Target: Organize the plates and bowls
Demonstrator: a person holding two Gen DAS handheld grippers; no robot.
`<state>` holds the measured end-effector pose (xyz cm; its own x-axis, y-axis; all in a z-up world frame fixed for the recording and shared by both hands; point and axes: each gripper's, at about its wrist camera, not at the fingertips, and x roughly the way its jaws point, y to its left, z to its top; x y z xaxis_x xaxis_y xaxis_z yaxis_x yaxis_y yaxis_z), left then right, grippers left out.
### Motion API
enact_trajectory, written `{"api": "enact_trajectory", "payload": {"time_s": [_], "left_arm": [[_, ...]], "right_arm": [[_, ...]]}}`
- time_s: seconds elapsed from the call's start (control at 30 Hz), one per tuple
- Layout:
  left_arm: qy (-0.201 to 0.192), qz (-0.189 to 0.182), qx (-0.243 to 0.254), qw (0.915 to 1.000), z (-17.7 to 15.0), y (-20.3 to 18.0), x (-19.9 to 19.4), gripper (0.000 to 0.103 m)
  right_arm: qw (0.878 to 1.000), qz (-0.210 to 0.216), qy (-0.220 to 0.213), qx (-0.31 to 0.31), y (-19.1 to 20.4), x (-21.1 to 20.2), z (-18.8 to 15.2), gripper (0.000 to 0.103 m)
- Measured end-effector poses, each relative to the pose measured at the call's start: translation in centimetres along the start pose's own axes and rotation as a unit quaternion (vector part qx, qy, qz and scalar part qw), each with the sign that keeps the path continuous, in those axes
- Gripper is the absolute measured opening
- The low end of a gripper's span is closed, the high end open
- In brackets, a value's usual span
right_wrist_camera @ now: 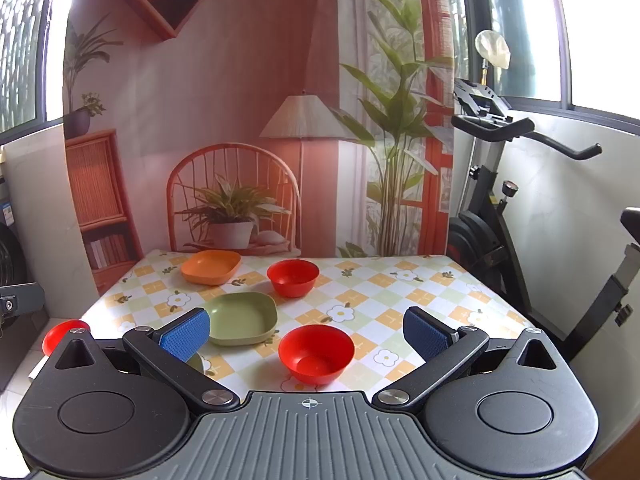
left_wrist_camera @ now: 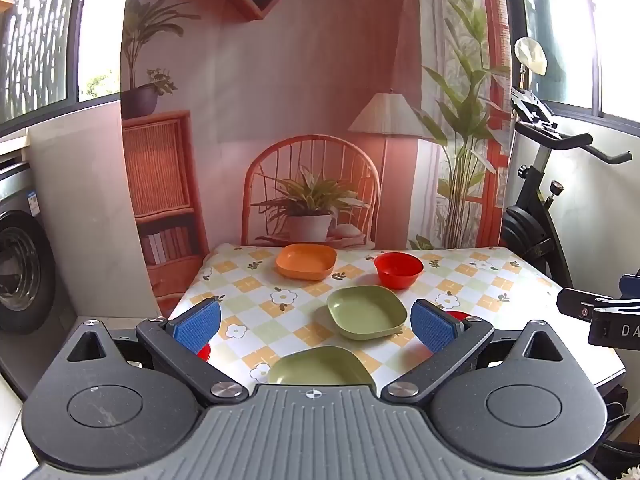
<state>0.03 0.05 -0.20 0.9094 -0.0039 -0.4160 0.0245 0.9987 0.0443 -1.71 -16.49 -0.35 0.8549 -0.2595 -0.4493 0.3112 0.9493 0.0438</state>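
Note:
On the checked tablecloth lie an orange plate [left_wrist_camera: 306, 261] [right_wrist_camera: 211, 266] at the back, a green plate [left_wrist_camera: 366, 311] [right_wrist_camera: 244, 318] in the middle and a second green plate [left_wrist_camera: 320, 368] at the near edge. A red bowl [left_wrist_camera: 398, 269] [right_wrist_camera: 293, 277] stands at the back. Another red bowl [right_wrist_camera: 316, 354] sits just ahead of my right gripper [right_wrist_camera: 306, 334]. A third red bowl [right_wrist_camera: 60, 334] is at the table's left edge. My left gripper [left_wrist_camera: 316, 324] hovers open over the near green plate. Both grippers hold nothing.
The table [right_wrist_camera: 440, 292] stands against a printed backdrop [left_wrist_camera: 304, 80] of a chair and plants. An exercise bike [right_wrist_camera: 500, 208] is close on the right. A washing machine [left_wrist_camera: 20, 264] is on the left. The cloth's right half is bare.

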Motion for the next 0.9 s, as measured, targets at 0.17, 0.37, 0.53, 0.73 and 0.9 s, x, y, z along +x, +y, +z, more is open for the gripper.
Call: {"api": "enact_trajectory", "payload": {"time_s": [0.17, 0.37, 0.53, 0.73, 0.9], "left_arm": [[0.000, 0.000, 0.000, 1.0000, -0.01, 0.02, -0.09, 0.102], [0.000, 0.000, -0.001, 1.0000, -0.06, -0.02, -0.08, 0.102], [0.000, 0.001, 0.000, 1.0000, -0.06, -0.07, -0.04, 0.102], [0.000, 0.001, 0.000, 1.0000, -0.08, -0.12, -0.06, 0.102], [0.001, 0.001, 0.000, 1.0000, -0.10, -0.14, -0.07, 0.102]], "right_arm": [[1.000, 0.000, 0.000, 0.001, 0.01, -0.01, -0.02, 0.103], [1.000, 0.000, 0.000, 0.001, 0.02, 0.00, -0.05, 0.103], [1.000, 0.000, 0.000, 0.001, 0.01, -0.01, -0.07, 0.103], [1.000, 0.000, 0.000, 0.001, -0.04, -0.04, -0.05, 0.103], [1.000, 0.000, 0.000, 0.002, -0.02, -0.03, -0.05, 0.103]]}}
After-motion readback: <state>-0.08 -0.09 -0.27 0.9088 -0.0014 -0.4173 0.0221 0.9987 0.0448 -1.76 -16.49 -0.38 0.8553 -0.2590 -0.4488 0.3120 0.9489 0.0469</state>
